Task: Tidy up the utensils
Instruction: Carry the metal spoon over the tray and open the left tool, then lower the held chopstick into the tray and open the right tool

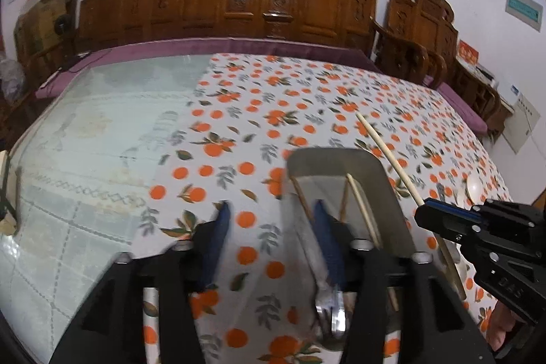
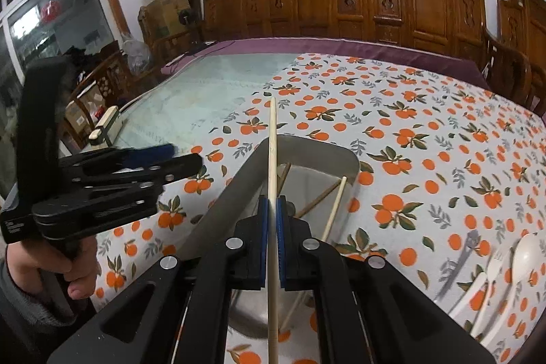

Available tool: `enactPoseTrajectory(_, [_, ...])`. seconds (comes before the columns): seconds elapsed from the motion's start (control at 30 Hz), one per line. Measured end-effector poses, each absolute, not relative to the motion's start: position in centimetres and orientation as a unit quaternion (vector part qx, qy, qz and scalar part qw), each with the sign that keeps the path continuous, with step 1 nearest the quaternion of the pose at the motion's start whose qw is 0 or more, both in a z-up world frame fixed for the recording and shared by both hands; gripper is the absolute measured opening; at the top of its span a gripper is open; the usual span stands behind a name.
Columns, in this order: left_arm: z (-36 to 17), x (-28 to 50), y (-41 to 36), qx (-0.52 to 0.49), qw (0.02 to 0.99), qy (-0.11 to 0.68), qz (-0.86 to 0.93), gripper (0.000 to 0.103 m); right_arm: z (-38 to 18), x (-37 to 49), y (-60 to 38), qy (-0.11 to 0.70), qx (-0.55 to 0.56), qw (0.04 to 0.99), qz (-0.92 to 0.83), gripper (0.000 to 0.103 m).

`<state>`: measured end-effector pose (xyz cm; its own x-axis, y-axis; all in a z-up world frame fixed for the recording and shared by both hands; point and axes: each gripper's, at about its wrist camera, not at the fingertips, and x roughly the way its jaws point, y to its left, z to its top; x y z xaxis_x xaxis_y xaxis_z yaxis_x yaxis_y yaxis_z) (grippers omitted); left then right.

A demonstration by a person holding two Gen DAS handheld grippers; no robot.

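Our right claw [image 2: 272, 210] pinches one pale chopstick [image 2: 272, 139] above the metal tray [image 2: 327, 156], which already holds several chopsticks [image 2: 336, 203], our left claw [image 1: 269, 224] gapes empty, and we judge the white spoon [image 2: 527, 256] and fork [image 2: 491, 272] still unsorted.

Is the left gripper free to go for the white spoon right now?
Probably not: the spoon lies on the right gripper's far side, and that gripper, shut on a chopstick over the metal tray, blocks the left gripper.
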<state>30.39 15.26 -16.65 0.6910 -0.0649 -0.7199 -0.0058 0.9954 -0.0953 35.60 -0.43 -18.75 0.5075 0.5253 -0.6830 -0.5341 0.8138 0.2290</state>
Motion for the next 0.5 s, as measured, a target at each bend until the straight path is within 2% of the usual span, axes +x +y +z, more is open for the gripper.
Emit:
enactPoseTrajectory(0.23, [-16.3, 30.4, 17.5, -0.049, 0.919, 0.391, 0.008, 0.076, -20.3, 37.3, 1.3, 0.405, 0.006, 0.867, 0.288, 0.006])
enactPoseTrajectory(0.5, [-15.9, 30.3, 18.2, -0.057, 0.921, 0.386, 0.014, 0.080, -23.1, 37.0, 2.5, 0.428, -0.018, 0.861, 0.273, 0.006])
